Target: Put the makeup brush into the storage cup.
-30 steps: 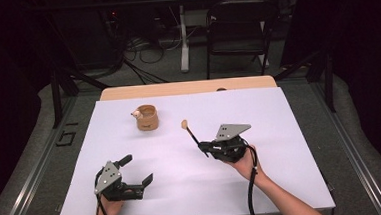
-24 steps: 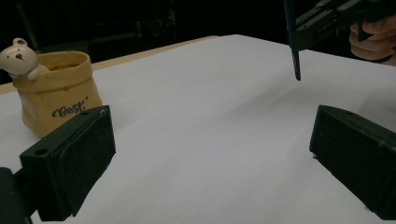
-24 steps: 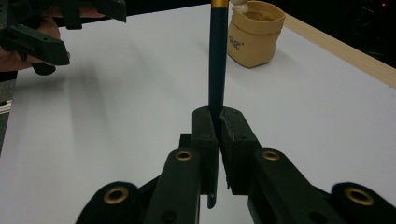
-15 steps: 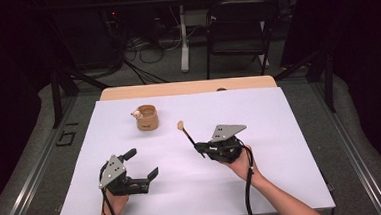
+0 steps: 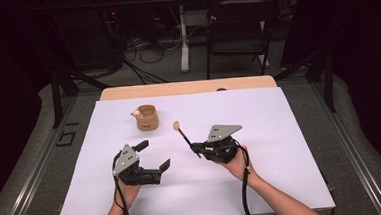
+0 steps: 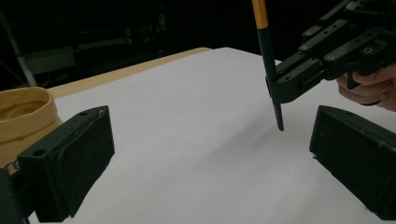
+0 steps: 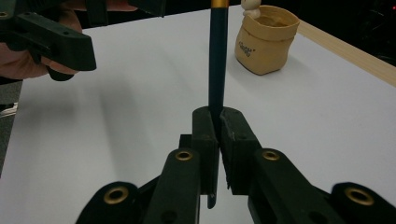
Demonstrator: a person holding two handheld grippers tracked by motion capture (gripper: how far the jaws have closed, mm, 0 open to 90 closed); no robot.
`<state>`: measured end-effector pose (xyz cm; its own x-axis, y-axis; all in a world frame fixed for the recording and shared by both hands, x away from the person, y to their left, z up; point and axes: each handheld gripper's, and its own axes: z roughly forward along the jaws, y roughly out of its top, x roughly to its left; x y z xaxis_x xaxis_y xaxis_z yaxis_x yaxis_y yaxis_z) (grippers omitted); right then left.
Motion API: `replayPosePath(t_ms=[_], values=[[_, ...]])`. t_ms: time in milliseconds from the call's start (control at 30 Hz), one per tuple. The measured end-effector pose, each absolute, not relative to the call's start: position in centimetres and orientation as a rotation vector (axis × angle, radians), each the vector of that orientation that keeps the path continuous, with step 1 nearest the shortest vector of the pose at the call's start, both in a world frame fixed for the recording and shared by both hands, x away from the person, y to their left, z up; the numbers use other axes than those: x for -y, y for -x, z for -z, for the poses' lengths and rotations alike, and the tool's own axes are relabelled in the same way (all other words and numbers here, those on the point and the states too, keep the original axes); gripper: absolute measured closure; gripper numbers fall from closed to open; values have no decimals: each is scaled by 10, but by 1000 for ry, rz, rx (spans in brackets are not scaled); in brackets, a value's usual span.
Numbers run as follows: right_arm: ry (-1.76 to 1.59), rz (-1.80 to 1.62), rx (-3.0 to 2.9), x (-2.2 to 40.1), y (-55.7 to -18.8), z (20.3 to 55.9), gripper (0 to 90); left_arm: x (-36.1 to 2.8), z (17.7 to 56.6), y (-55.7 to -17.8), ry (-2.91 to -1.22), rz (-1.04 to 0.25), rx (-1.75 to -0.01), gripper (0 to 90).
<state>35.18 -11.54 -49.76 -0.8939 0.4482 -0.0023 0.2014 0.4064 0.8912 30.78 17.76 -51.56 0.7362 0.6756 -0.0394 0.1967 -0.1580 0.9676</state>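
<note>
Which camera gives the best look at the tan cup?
The right gripper view: the tan cup is close, whole, printing visible. The high view shows it small but complete; the left gripper view catches part of it at the edge.

In your right gripper view the top of the brush (image 7: pixel 218 56) runs out past the upper edge, and part of its dark handle is hidden between the closed jaws. Your left gripper view cuts the brush (image 6: pixel 269 60) off at the top too, and shows the tan pot (image 6: pixel 25 116) partly behind a jaw. From above, the small pale figure (image 5: pixel 136 112) on the pot's rim is too small to make out.
</note>
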Motion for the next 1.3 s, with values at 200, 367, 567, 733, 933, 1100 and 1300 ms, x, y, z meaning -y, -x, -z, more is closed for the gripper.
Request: replayPosePath(t_ms=[200, 367, 567, 733, 933, 1100, 1300], values=[[-567, -1496, -2419, 111, -353, 497, 849, -170, 512, -314, -1714, -474, -694, 0], [-564, -1498, -2419, 107, -353, 498, 849, -164, 509, -318, -1701, -453, -690, 75], [-561, -1497, -2425, 104, -354, 500, 848, -158, 504, -323, -1686, -428, -670, 214], [-560, -1493, -2431, 102, -354, 501, 849, -151, 501, -327, -1676, -401, -659, 345], [-554, -1490, -2439, 99, -354, 503, 848, -142, 500, -331, -1680, -381, -642, 479], [-559, -1484, -2438, 97, -354, 504, 848, -140, 500, -333, -1695, -350, -625, 568], [-552, -1469, -2441, 96, -353, 504, 849, -138, 501, -334, -1662, -350, -627, 660]])
